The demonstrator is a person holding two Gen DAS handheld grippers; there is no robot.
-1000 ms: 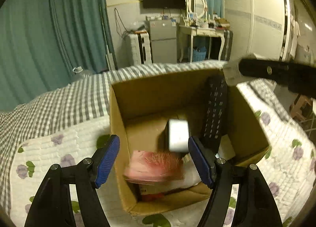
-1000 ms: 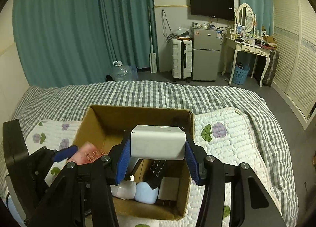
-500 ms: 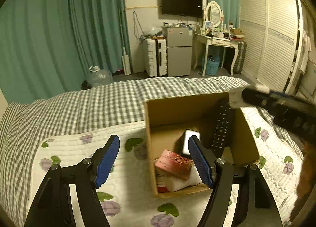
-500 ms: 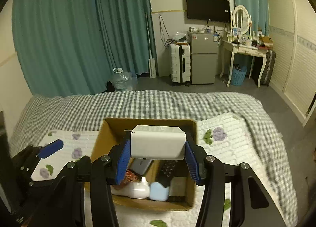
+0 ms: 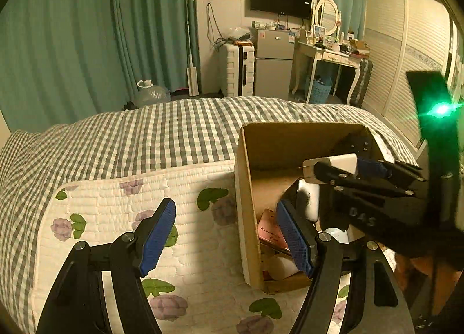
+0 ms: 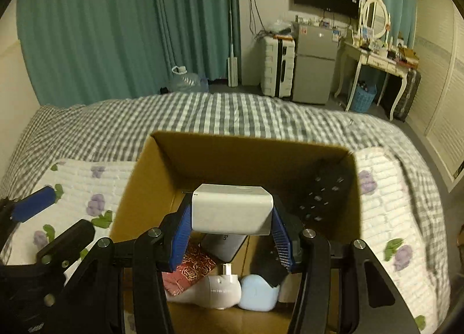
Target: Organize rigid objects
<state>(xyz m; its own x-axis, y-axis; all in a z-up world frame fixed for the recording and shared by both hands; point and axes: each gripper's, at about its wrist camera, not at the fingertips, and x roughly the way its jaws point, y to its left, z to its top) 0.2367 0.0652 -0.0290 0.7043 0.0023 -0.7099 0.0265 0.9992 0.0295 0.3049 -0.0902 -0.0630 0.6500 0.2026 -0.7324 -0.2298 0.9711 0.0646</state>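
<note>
Two grippers: my right gripper is clamping a white charger above the cardboard box, awaiting lowering and release; my left gripper is hanging wide, empty.

We see a brown cardboard box on a white quilt printed with purple flowers and green leaves, over a grey-and-white checked bedspread. Our right claw has blue pads on black arms and carries a white charger. Inside the box lie a red rose-patterned pouch, a pale blue piece and a black remote. The curtains are teal.
</note>
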